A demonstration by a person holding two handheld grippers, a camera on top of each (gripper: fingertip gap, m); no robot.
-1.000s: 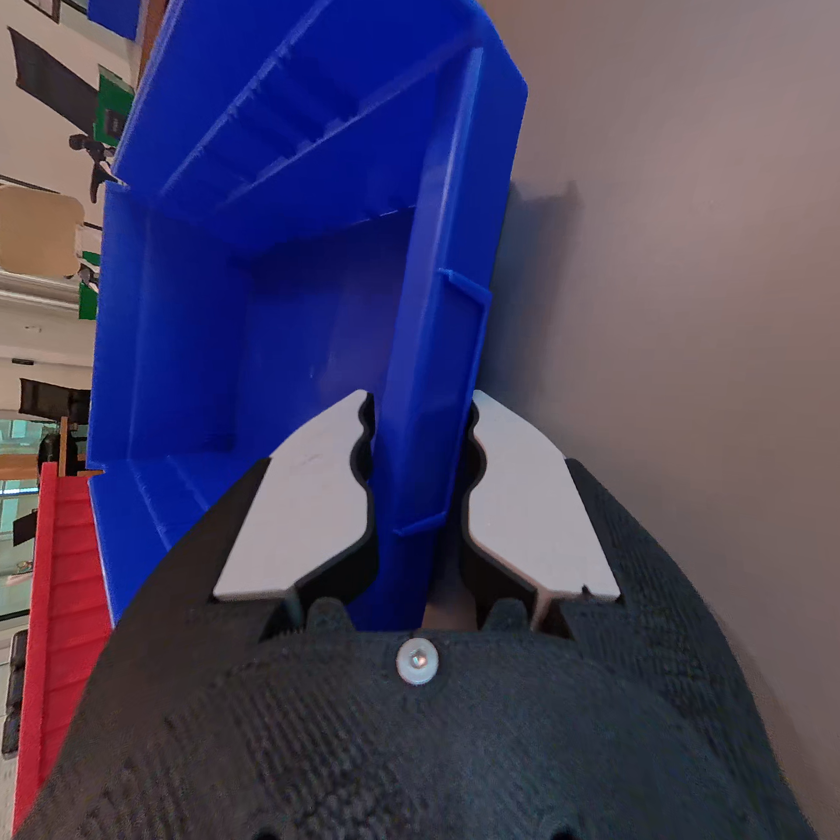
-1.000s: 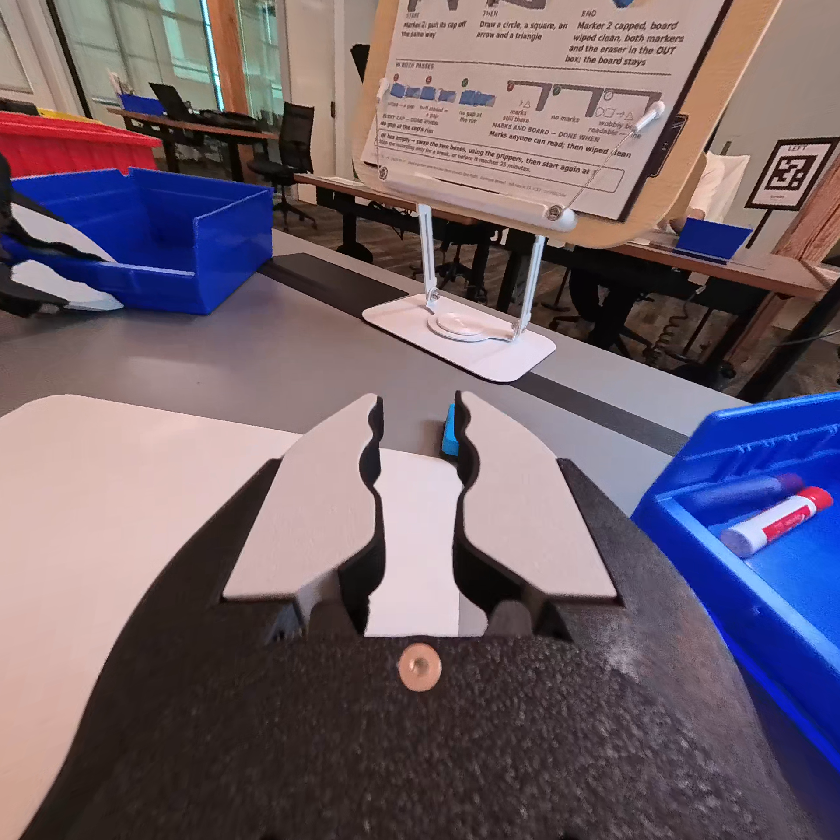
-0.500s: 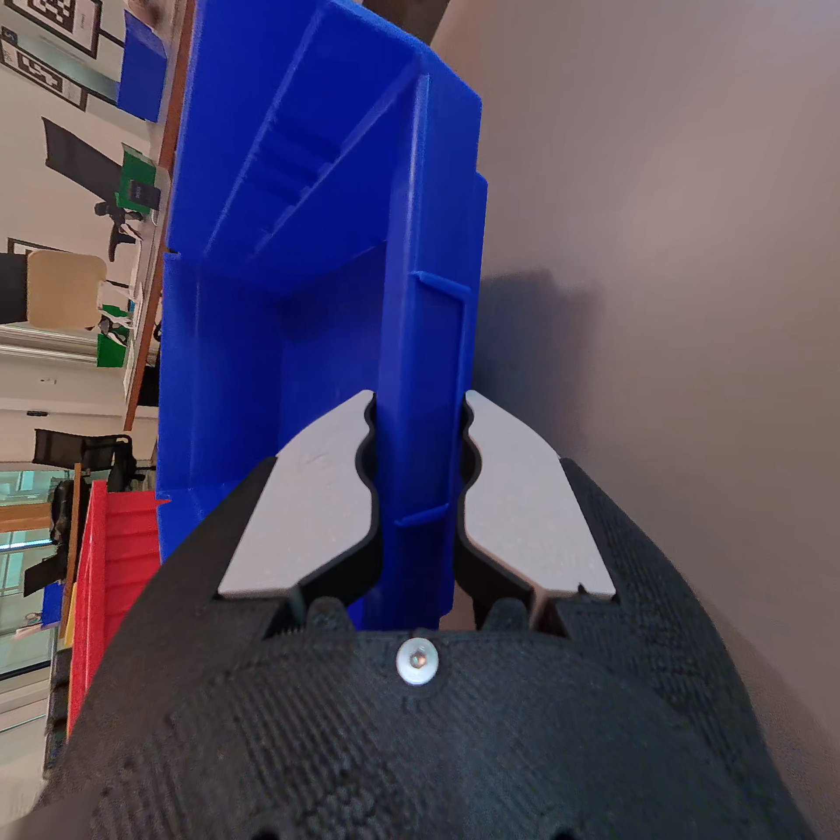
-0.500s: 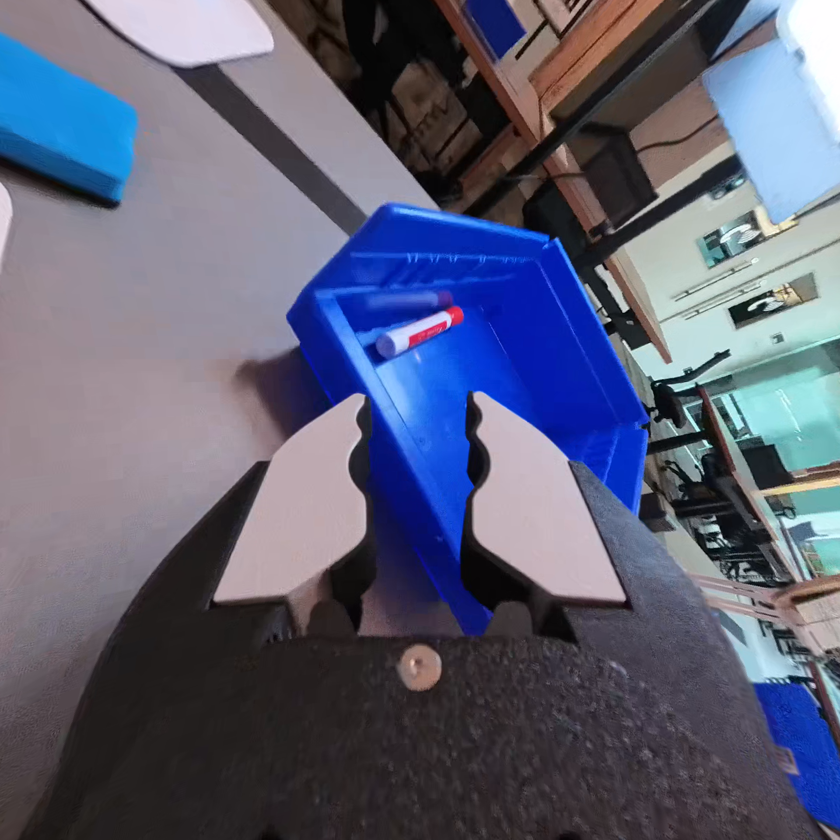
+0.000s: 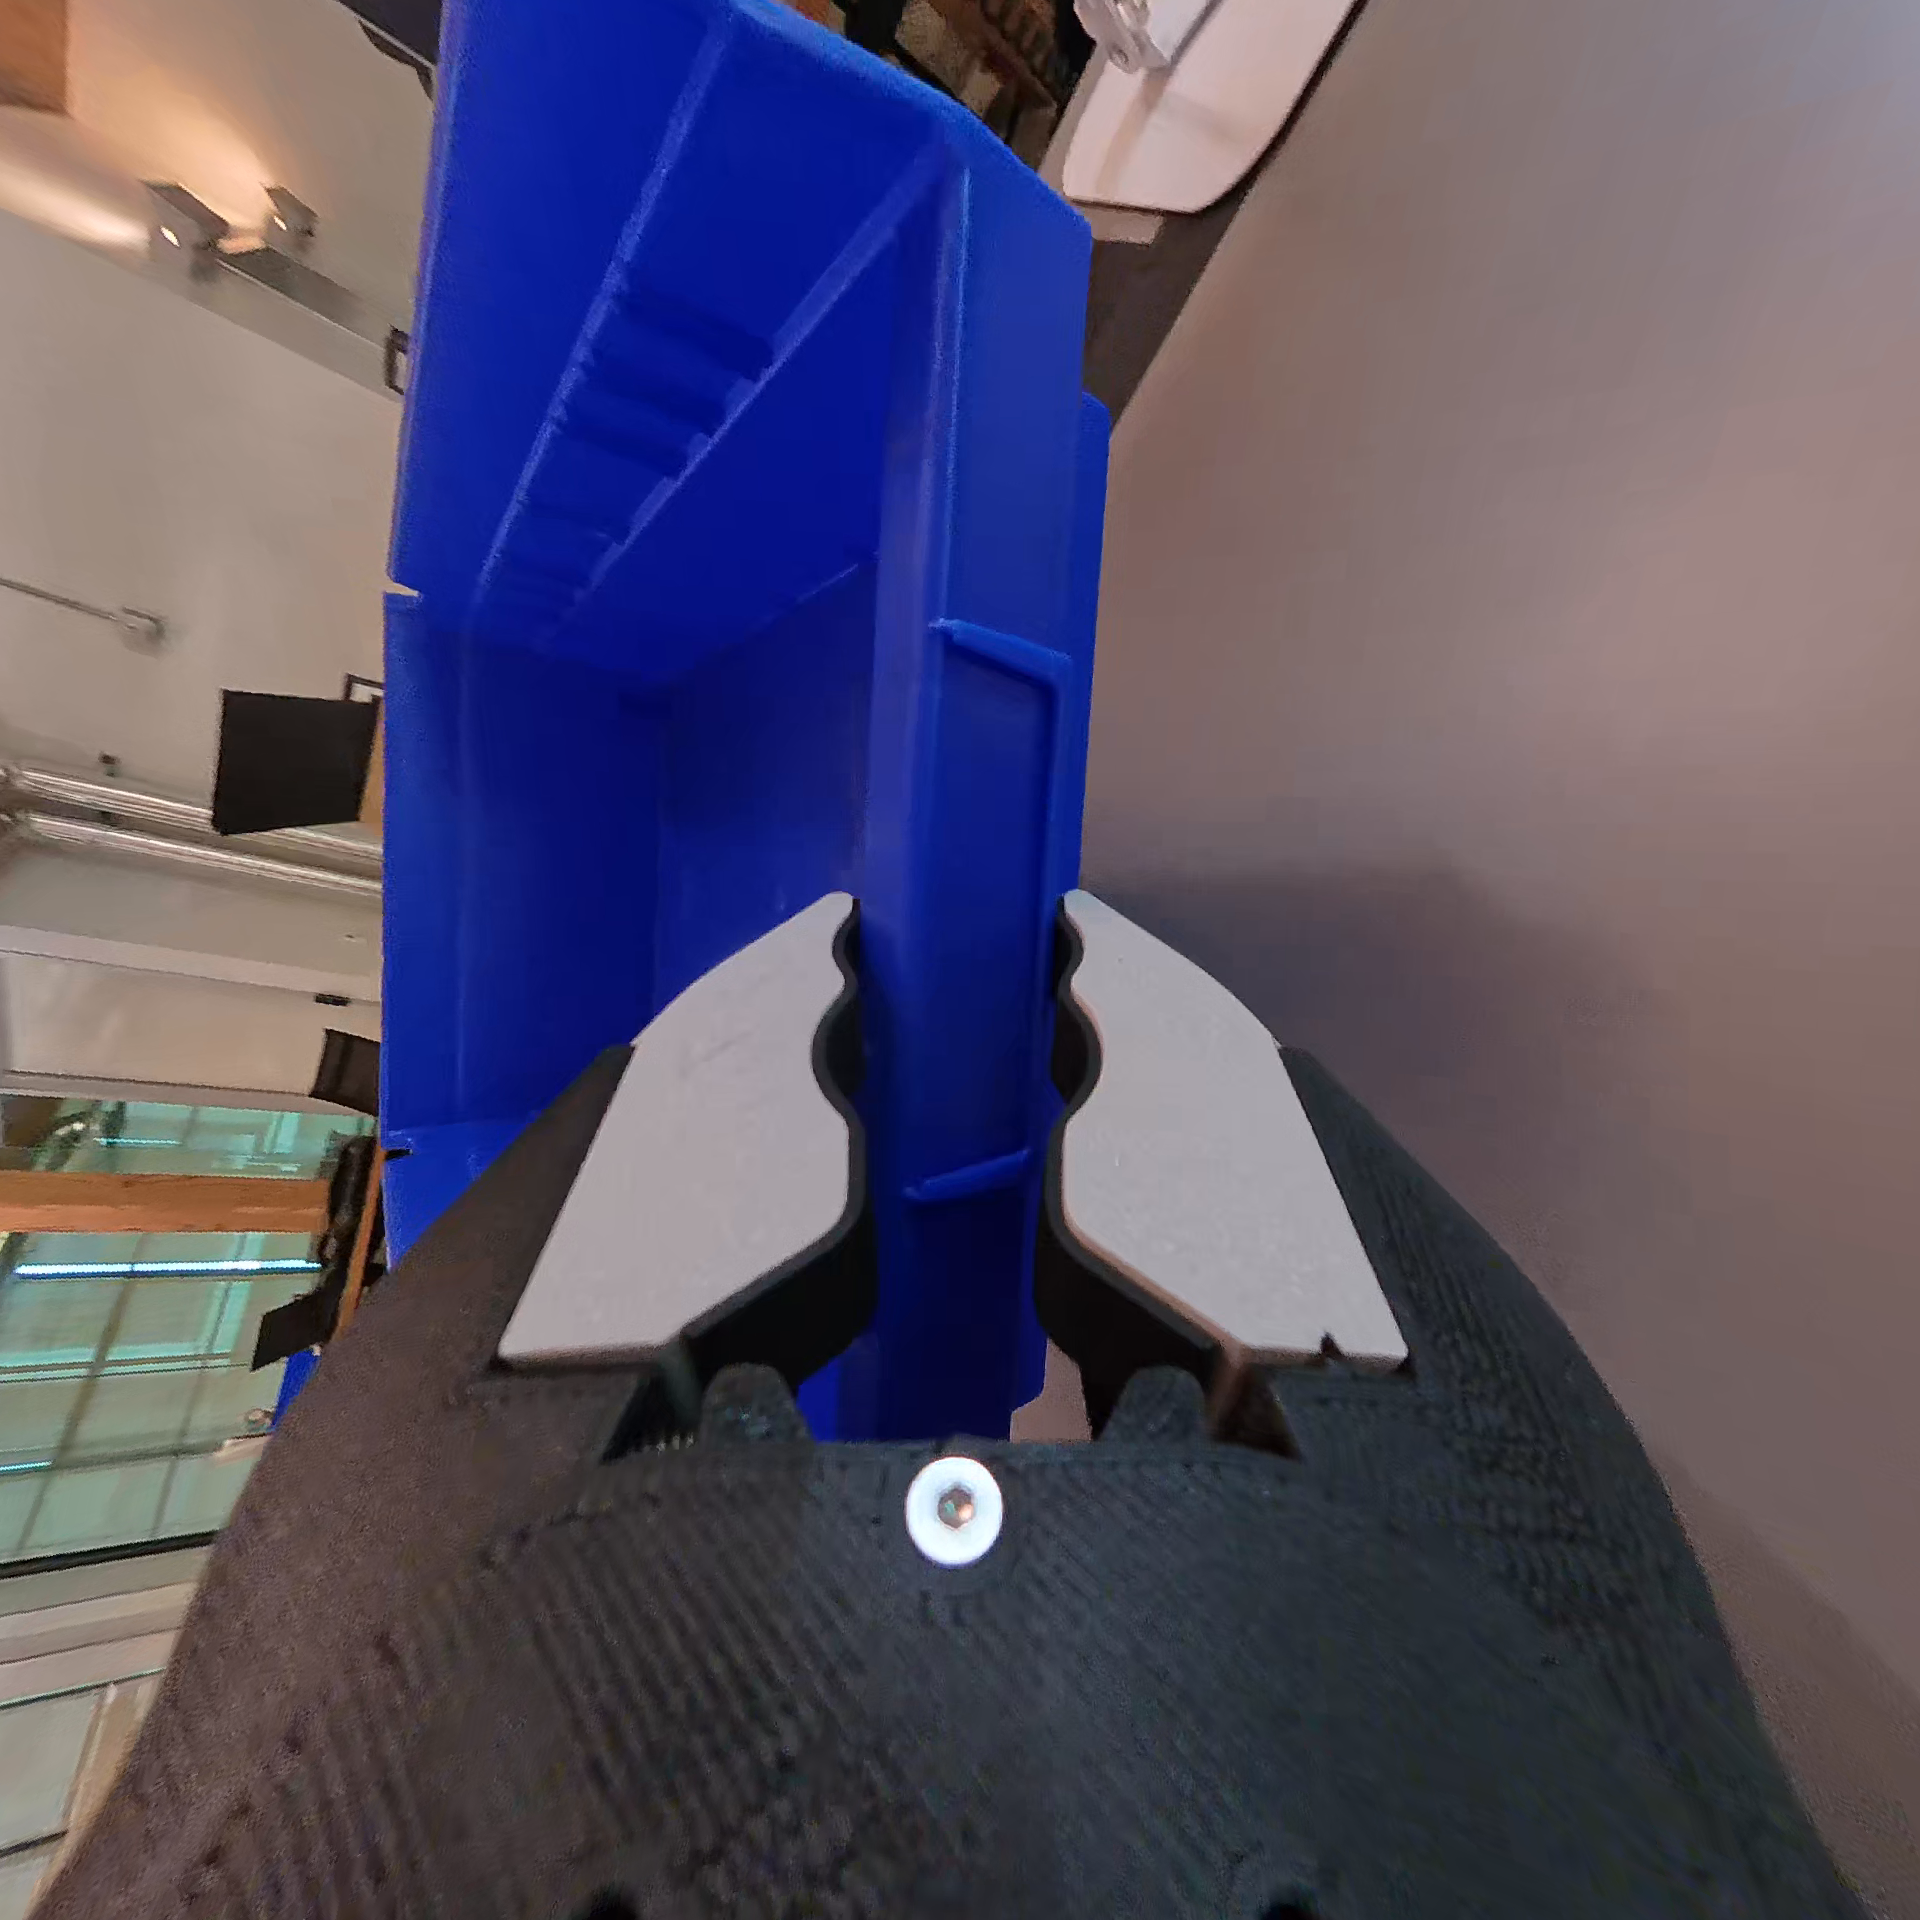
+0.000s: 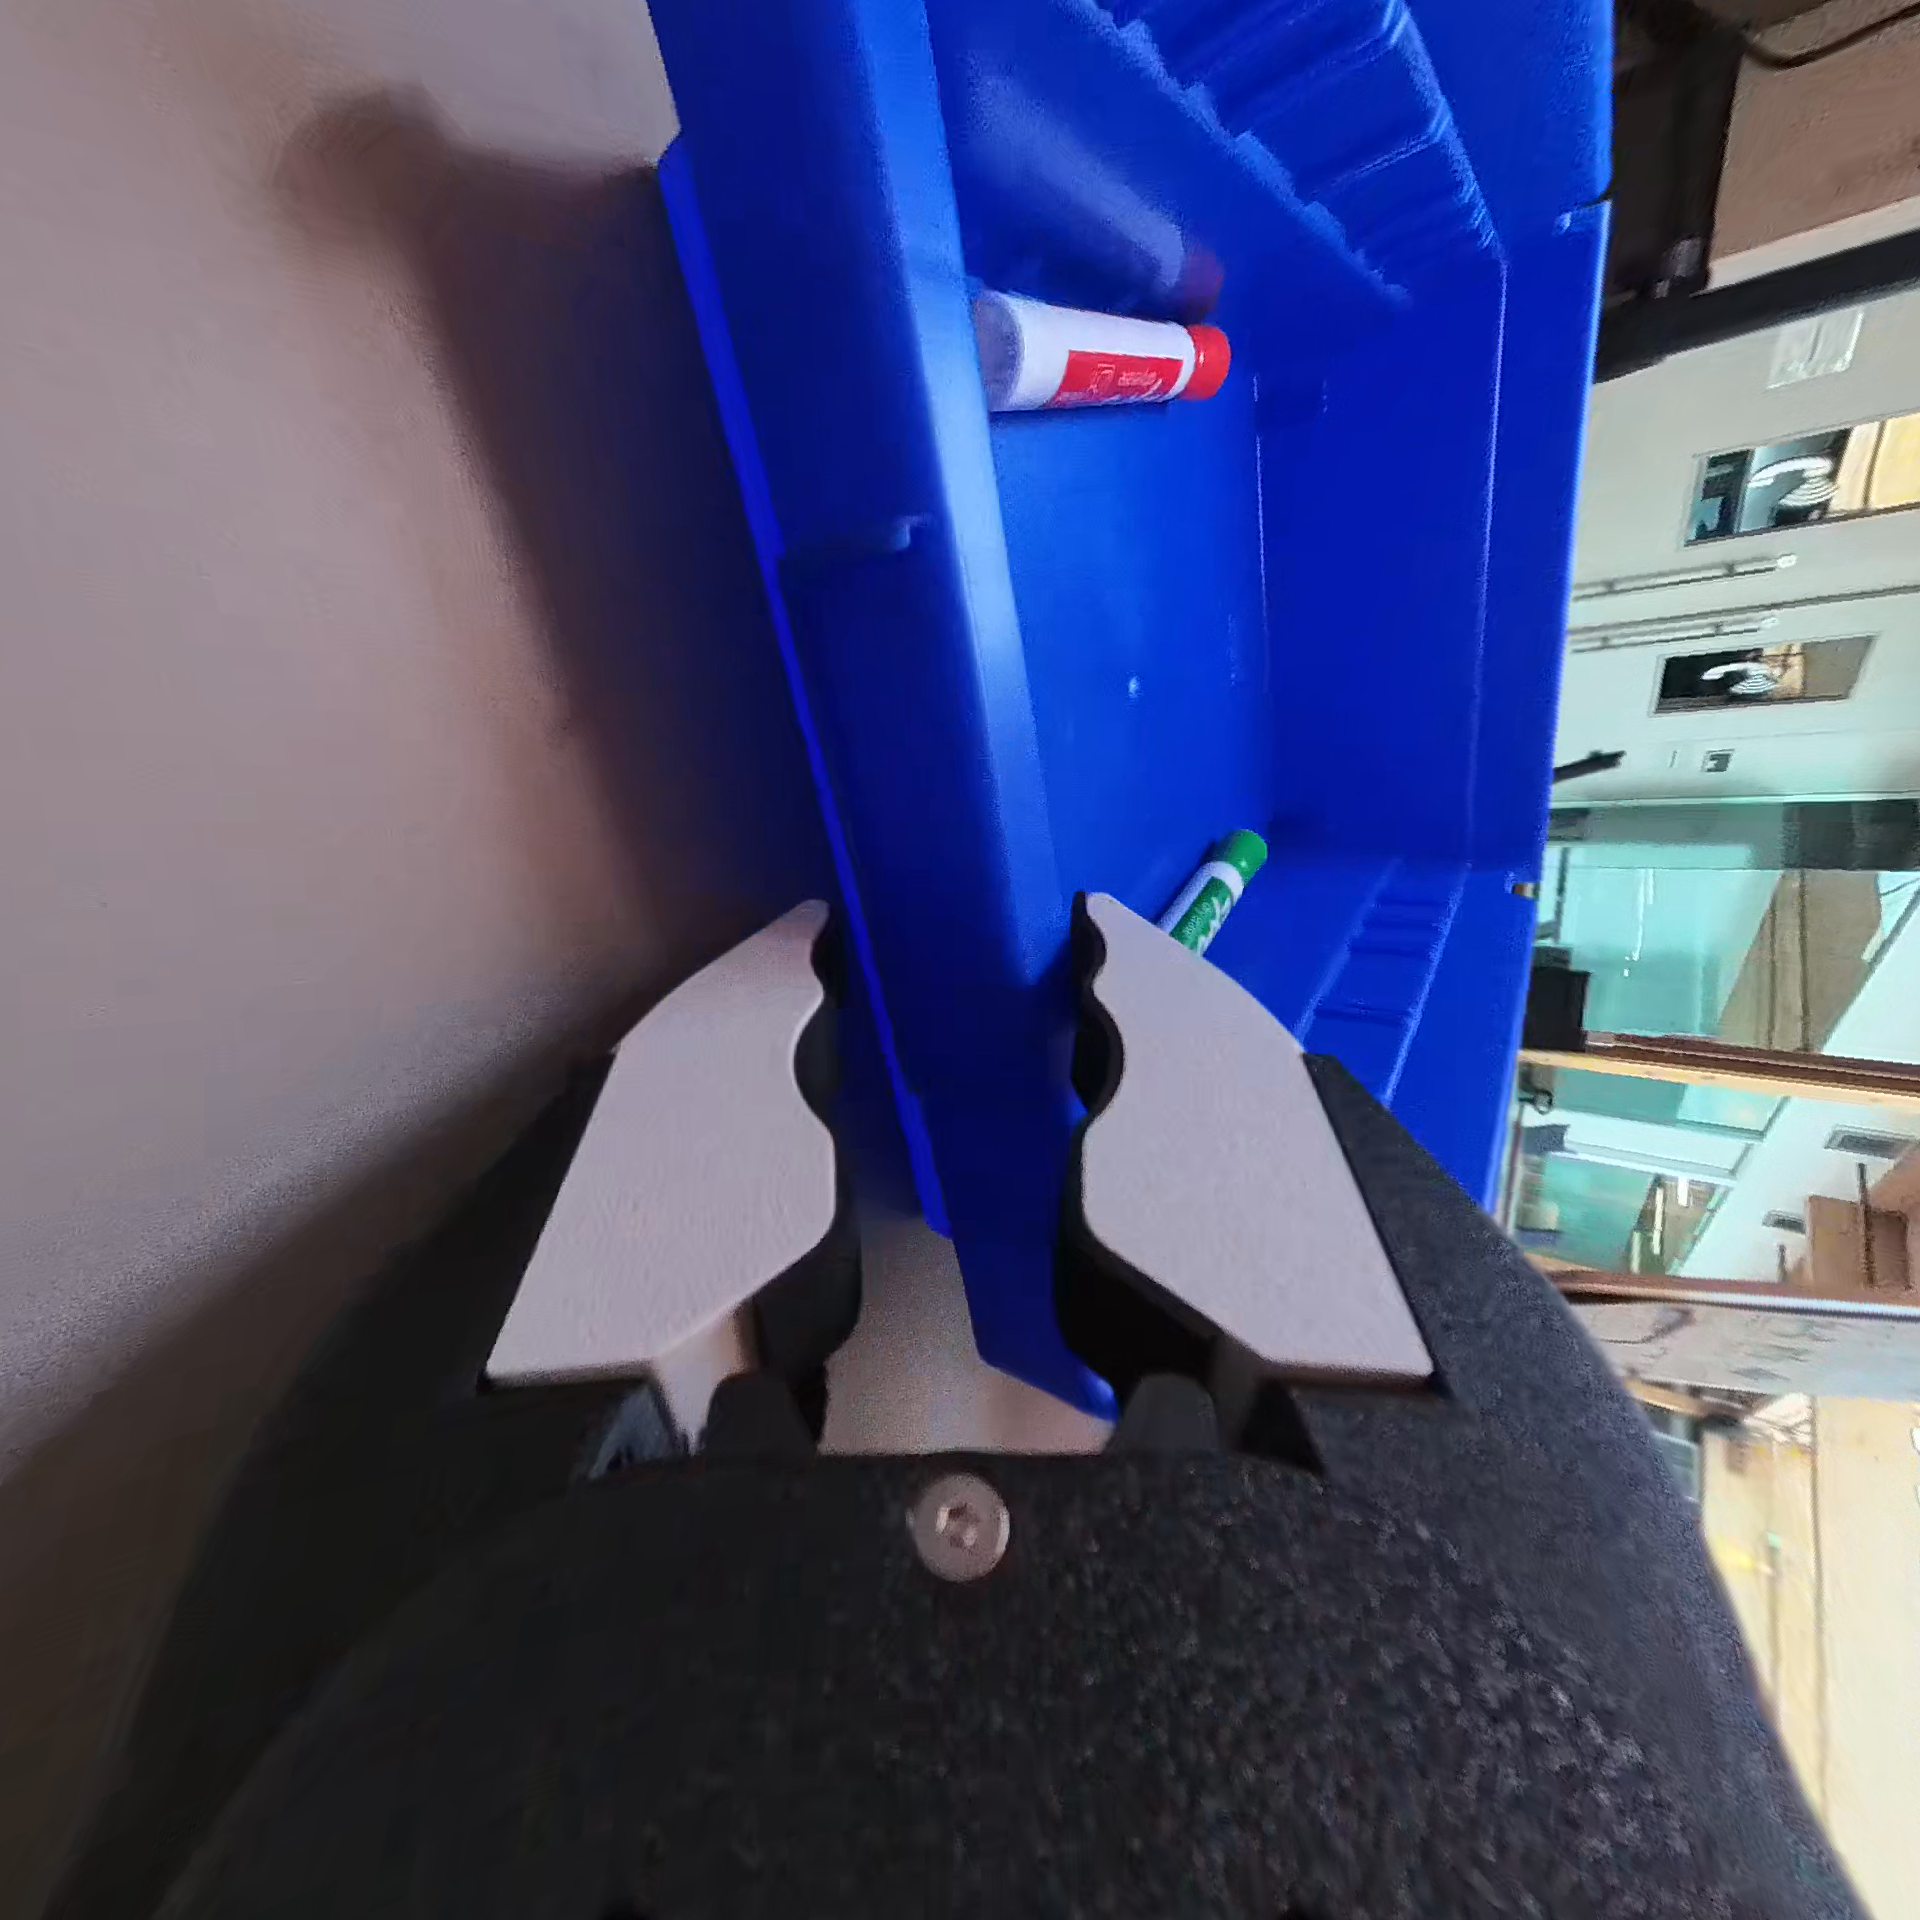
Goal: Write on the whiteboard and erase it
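Now straddling the wall of the marker bin (image 6: 1122,644) at 12 o'clock with right gripper (image 6: 951,914) spread, left gripper (image 5: 956,914) pinching the empty bin (image 5: 623,831) wall, readying a bin swap.

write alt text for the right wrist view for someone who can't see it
The right gripper straddles the front wall of a blue plastic bin on a grey table, one finger outside and one inside. In the bin lie a red-capped marker and a green-capped marker.
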